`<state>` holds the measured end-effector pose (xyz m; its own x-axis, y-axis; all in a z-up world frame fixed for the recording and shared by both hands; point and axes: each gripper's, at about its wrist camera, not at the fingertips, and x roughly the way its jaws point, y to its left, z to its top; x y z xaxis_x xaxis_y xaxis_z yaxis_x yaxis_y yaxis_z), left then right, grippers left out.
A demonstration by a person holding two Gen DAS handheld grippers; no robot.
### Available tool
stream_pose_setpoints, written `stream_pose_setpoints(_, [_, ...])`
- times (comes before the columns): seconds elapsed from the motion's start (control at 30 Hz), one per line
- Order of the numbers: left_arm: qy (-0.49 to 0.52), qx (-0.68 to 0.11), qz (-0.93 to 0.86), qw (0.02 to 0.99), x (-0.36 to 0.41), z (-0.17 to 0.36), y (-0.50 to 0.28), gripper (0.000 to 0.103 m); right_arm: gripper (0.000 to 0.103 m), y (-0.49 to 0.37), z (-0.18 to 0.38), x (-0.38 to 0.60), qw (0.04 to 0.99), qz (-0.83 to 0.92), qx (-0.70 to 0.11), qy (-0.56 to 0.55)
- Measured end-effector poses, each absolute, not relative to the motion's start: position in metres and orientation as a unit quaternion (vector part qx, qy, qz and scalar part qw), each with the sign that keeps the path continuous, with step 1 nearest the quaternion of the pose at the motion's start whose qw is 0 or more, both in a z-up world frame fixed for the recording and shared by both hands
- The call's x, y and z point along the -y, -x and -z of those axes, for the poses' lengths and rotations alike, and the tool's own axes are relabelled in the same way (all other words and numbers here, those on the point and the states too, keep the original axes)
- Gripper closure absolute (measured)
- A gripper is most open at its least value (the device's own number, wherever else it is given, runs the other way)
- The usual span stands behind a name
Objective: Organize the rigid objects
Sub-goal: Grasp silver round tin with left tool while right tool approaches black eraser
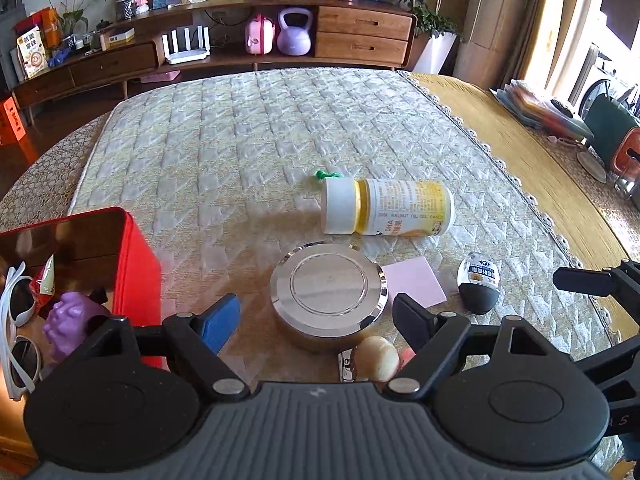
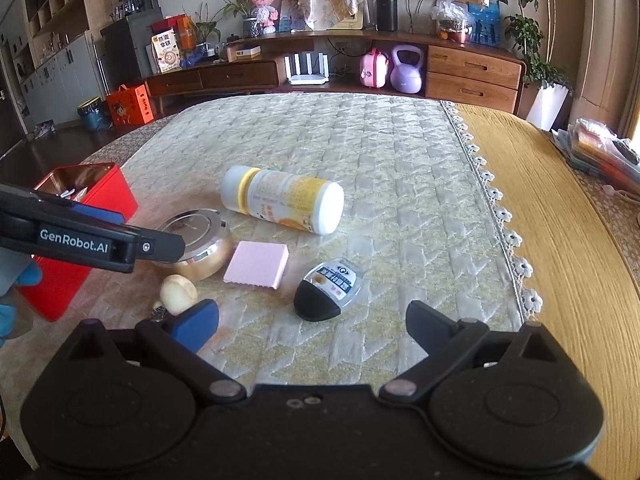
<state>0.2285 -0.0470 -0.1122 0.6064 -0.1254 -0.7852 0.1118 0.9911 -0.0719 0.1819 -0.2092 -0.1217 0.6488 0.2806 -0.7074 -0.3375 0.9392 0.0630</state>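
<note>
My left gripper [image 1: 316, 320] is open, its jaws on either side of a round silver tin [image 1: 328, 294] on the quilted mat; the tin also shows in the right wrist view [image 2: 192, 240]. A red box [image 1: 132, 272] at left holds sunglasses and a purple toy. A white and yellow bottle [image 1: 386, 208] lies on its side. A pink pad [image 2: 257, 264], a small black-capped bottle [image 2: 328, 290] and a beige knob [image 2: 179, 288] lie nearby. My right gripper [image 2: 312, 322] is open and empty, just short of the small bottle.
The left gripper's arm [image 2: 92, 240] crosses the left of the right wrist view, over the red box [image 2: 80, 208]. A small green piece [image 1: 326, 175] lies behind the bottle. A yellow cloth [image 2: 560, 220] covers the table's right side, with stacked items at its far edge.
</note>
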Motion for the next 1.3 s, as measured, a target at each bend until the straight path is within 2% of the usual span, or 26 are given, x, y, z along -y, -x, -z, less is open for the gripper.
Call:
stream_pose_setpoints(0.3, [-0.006,-0.454,0.068,0.889,0.059,0.127,-0.246,0.019,0.010,-0.202,0.136,0.204,0.900,-0.184,-0.393,0.053])
stream_pose_setpoints(0.57, [-0.002,-0.467,0.060,0.882,0.058,0.139,-0.259,0.019,0.024,-0.216,0.144,0.203,0.898,-0.179,-0.398,0.060])
stream_pose_setpoints(0.7, [-0.002,-0.468,0.061,0.882,0.058,0.143,-0.260,0.020,0.025,-0.216,0.146,0.202,0.899,-0.176,-0.395,0.066])
stream_pose_setpoints(0.83, [-0.003,-0.464,0.061,0.883,0.058,0.144,-0.260,0.020,0.033,-0.214,0.146,0.201,0.902,-0.171,-0.389,0.073])
stream_pose_setpoints(0.87, [-0.006,-0.463,0.061,0.884,0.059,0.143,-0.260,0.020,0.038,-0.213,0.146,0.200,0.903,-0.169,-0.388,0.076])
stream_pose_setpoints(0.93, [-0.006,-0.461,0.066,0.885,0.060,0.142,-0.259,0.026,0.044,-0.212,0.145,0.199,0.904,-0.168,-0.385,0.081])
stream_pose_setpoints(1.03, [-0.013,-0.460,0.063,0.886,0.062,0.142,-0.258,0.026,0.054,-0.211,0.143,0.199,0.906,-0.164,-0.381,0.084])
stream_pose_setpoints(1.3, [-0.013,-0.454,0.055,0.889,0.057,0.135,-0.253,0.026,0.054,-0.207,0.138,0.198,0.910,-0.155,-0.375,0.086])
